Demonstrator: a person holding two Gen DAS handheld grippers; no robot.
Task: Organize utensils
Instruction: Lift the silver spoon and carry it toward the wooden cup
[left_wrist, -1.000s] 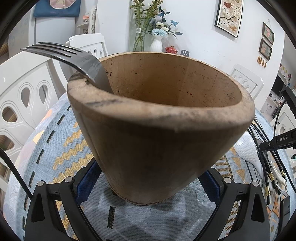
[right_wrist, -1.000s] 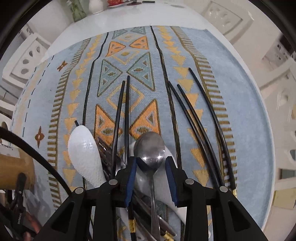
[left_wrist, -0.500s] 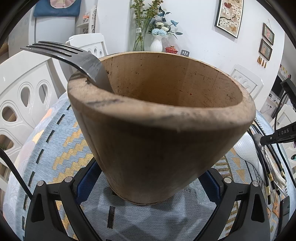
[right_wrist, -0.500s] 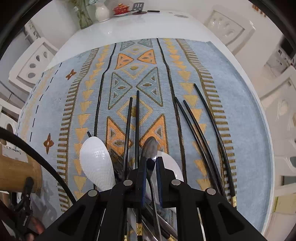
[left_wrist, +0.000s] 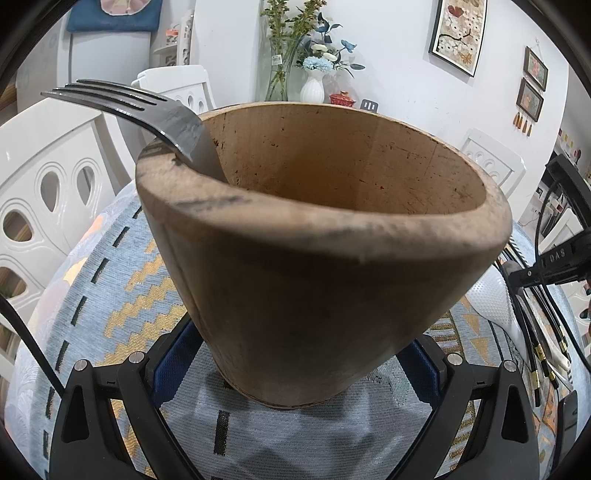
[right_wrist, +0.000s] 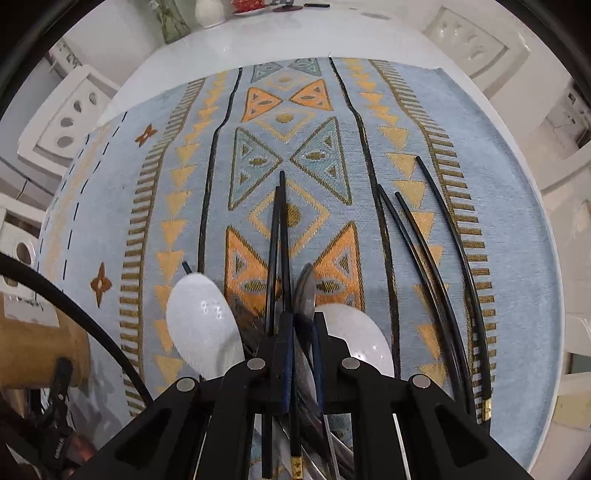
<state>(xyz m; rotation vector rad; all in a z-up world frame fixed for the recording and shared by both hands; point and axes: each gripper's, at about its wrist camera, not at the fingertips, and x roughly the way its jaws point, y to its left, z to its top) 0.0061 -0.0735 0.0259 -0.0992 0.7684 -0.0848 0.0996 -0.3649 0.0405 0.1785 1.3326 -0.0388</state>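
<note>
A brown wooden utensil holder (left_wrist: 314, 277) fills the left wrist view, standing on the patterned cloth. My left gripper (left_wrist: 295, 354) is shut on its base, a blue pad on each side. A dark metal fork (left_wrist: 147, 110) leans in it, tines out to the upper left. In the right wrist view my right gripper (right_wrist: 303, 325) points steeply down, shut on a metal spoon (right_wrist: 304, 288) turned on edge. Its jaws have just been closing with the spoon between them. Two black chopsticks (right_wrist: 280, 229) lie under it, beside two white paddle spoons (right_wrist: 201, 325).
Three more black chopsticks (right_wrist: 424, 258) lie to the right on the blue and orange cloth (right_wrist: 498, 258). More utensils are heaped under the right gripper. White chairs (left_wrist: 44, 192) ring the white table. A flower vase (left_wrist: 312, 85) stands at the far edge.
The right jaws closed from open onto the spoon, which turned from flat to on edge. The right view drew back from the cloth. The left gripper and holder did not move.
</note>
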